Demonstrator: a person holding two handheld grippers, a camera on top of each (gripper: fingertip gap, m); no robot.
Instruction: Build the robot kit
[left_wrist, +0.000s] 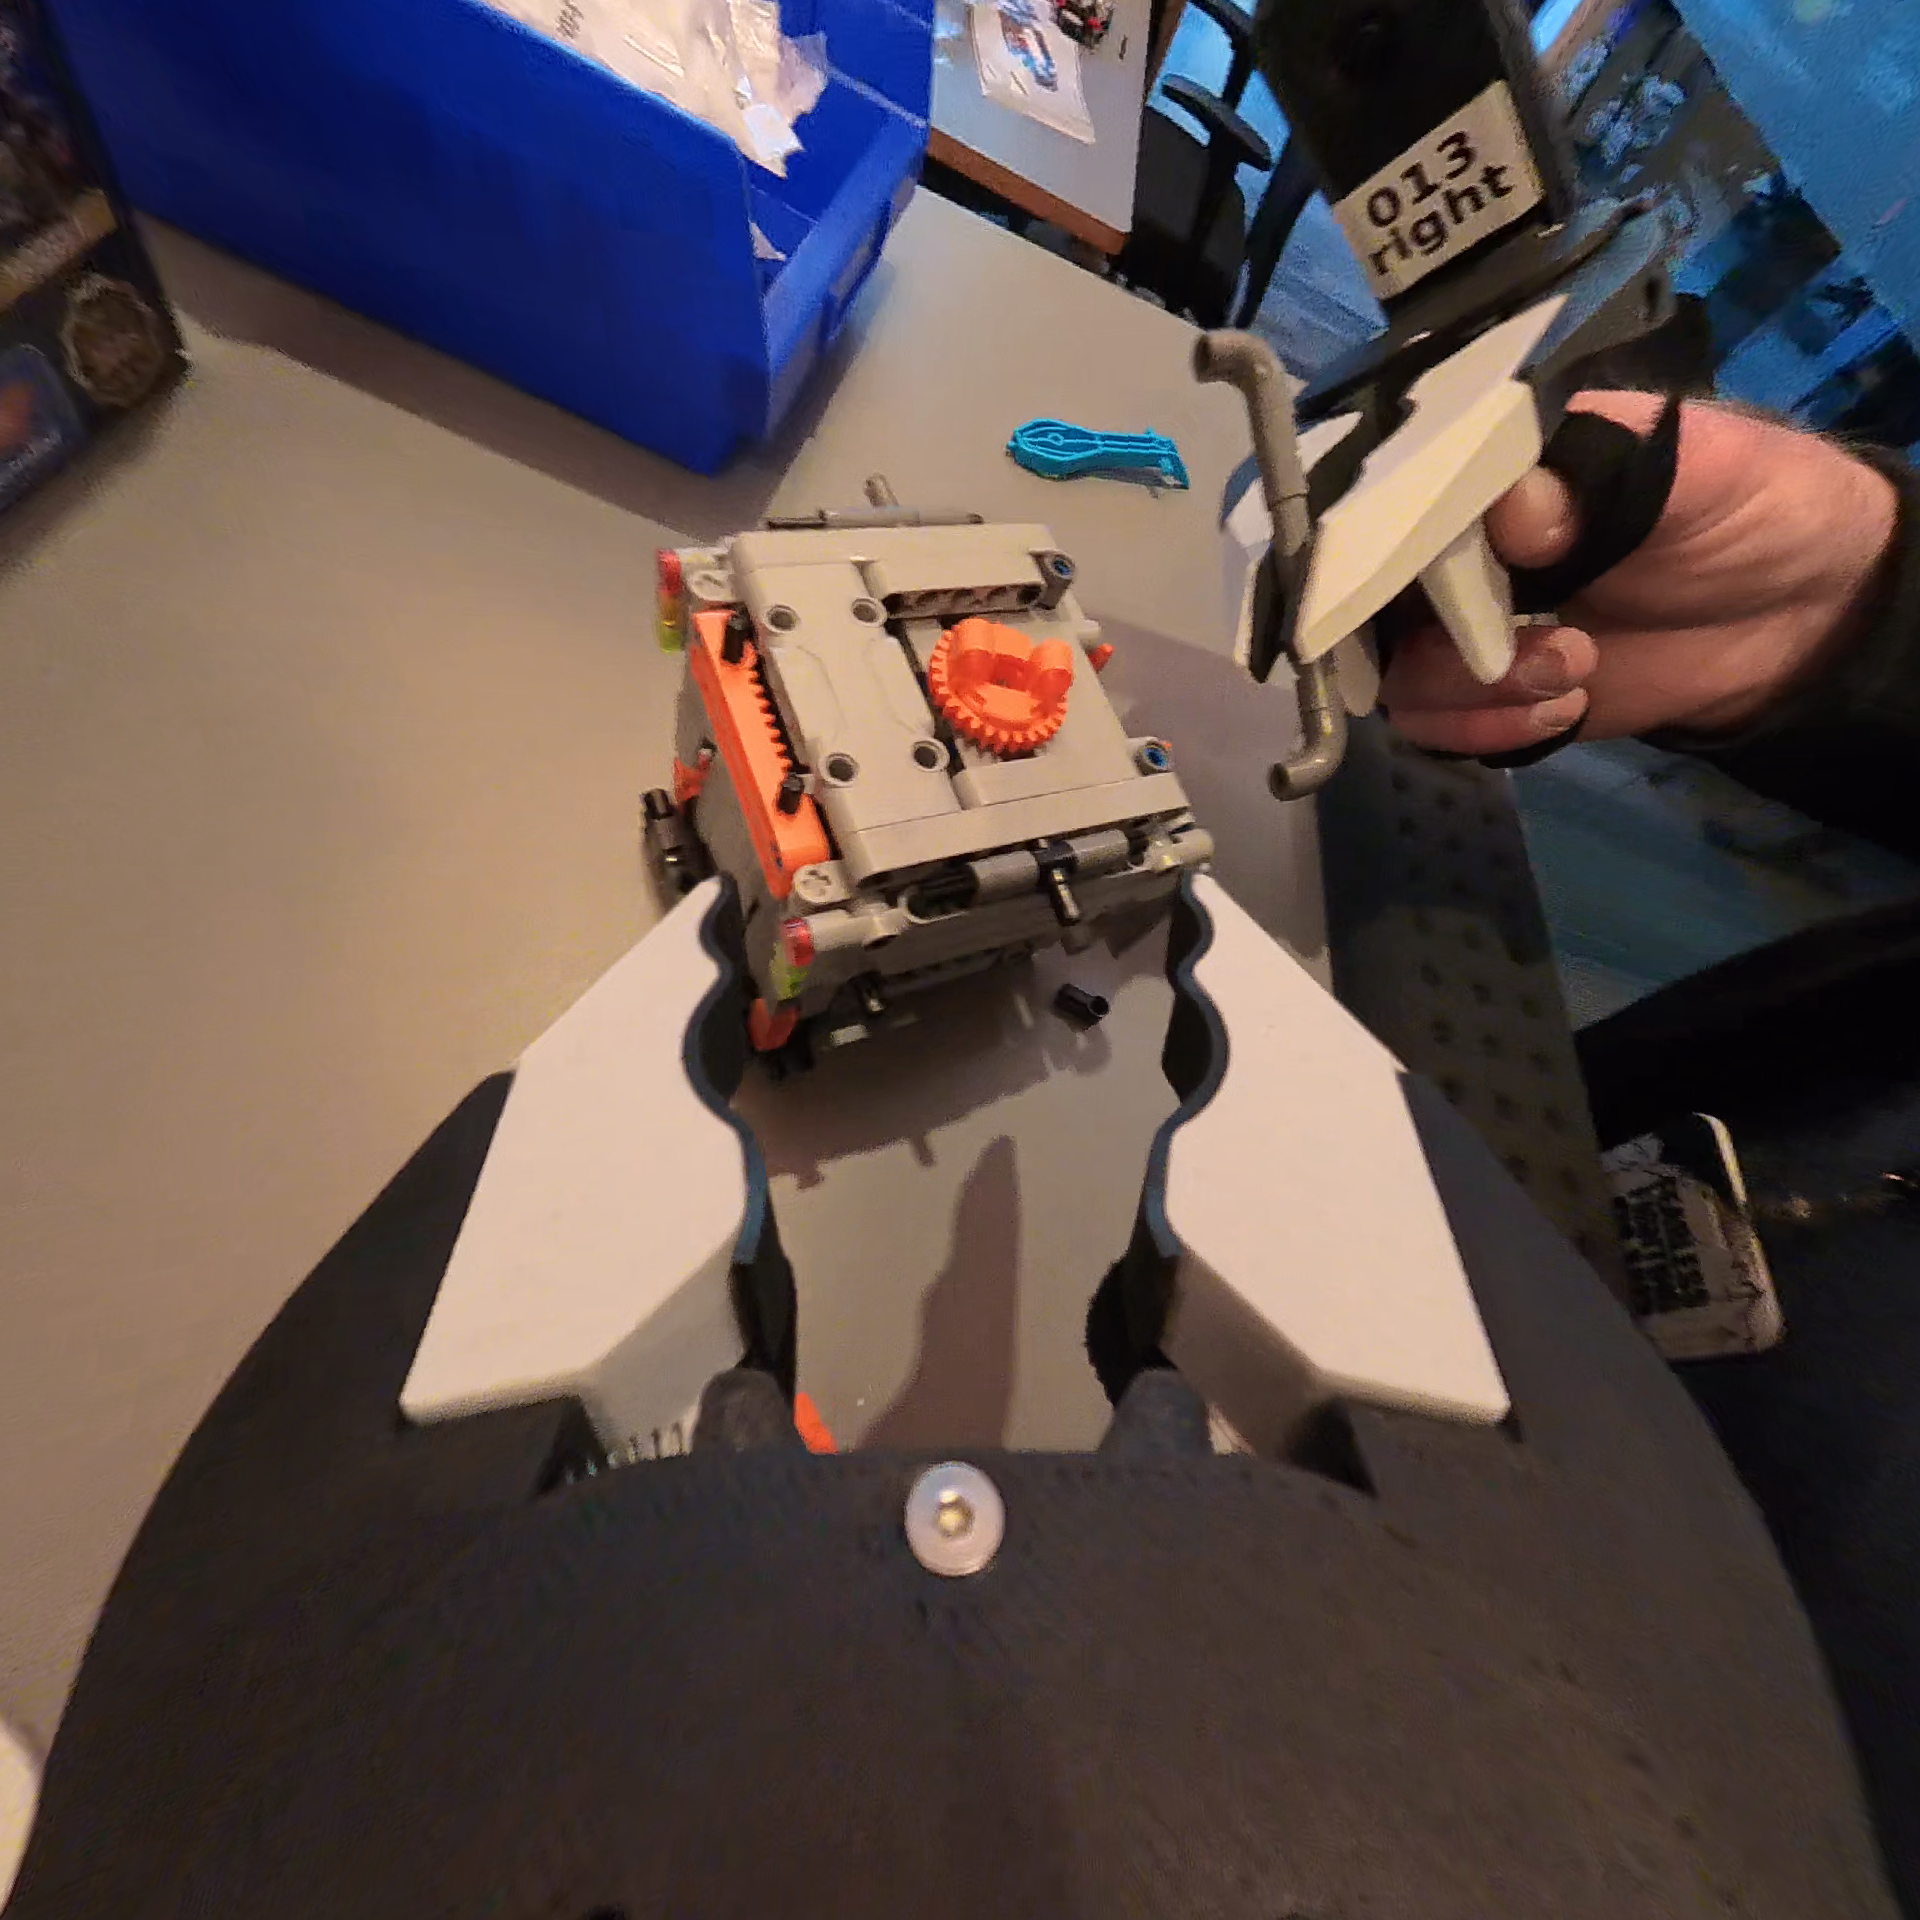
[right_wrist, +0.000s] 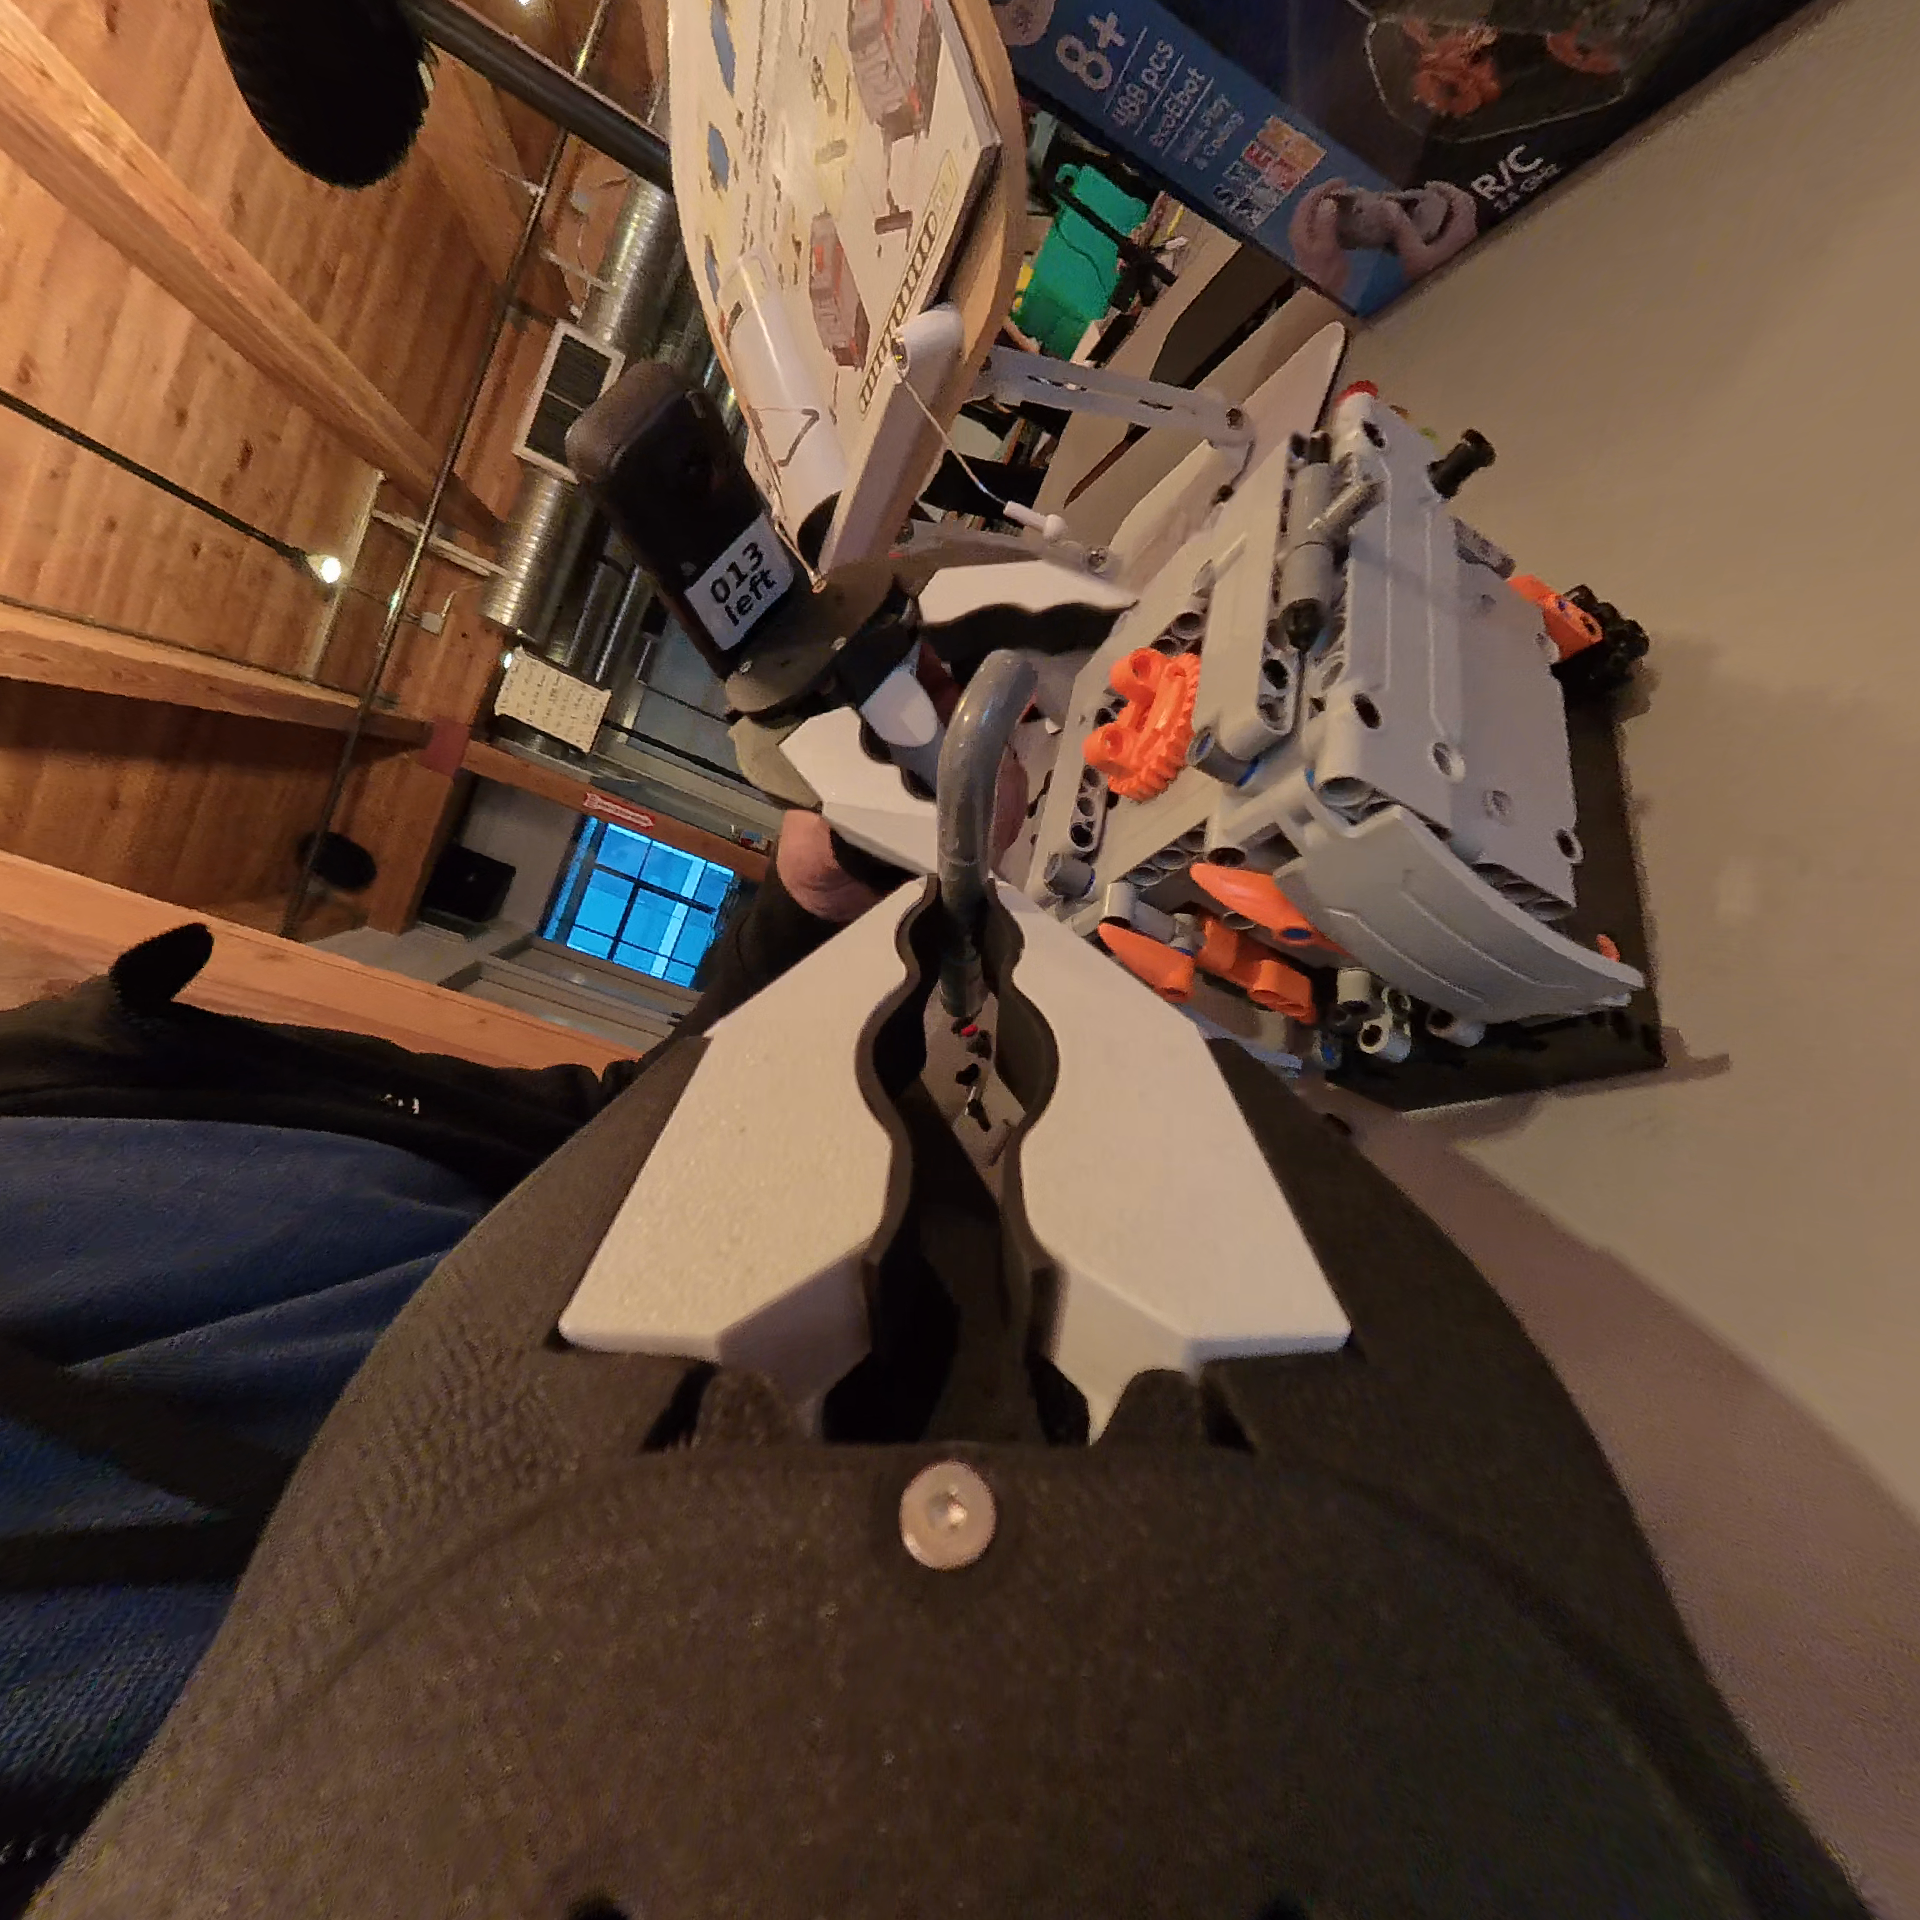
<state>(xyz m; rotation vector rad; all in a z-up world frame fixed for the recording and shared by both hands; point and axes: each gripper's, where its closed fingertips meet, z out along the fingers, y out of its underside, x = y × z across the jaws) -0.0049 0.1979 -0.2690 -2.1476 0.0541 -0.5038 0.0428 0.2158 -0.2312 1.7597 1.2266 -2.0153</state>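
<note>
The grey and orange brick-built model (left_wrist: 914, 748) sits on the grey table (left_wrist: 312, 831), its near end between the tips of your left gripper (left_wrist: 951, 935). That gripper's fingers stand wide apart; the left finger (left_wrist: 623, 1122) is at or just beside the model's corner, though contact cannot be confirmed, and the right finger (left_wrist: 1309, 1143) is clear of it. A small black pin (left_wrist: 1081, 1005) lies on the table between the fingers, just beside the model.

Your right gripper (right_wrist: 961, 935) is clamped on a thin grey bent tube (right_wrist: 971, 769), held in the air near the model's right side and apart from it. In the left wrist view, the tube (left_wrist: 1283, 499) runs across the closed fingers with a hooked end protruding on each side. Your hand (left_wrist: 1662, 613) grasps that gripper's handle.

An orange gear (left_wrist: 1003, 686) sits on the model's top panel. A turquoise plastic tool (left_wrist: 1096, 452) lies beyond the model, and a blue bin (left_wrist: 499, 208) stands farther back to the left.
</note>
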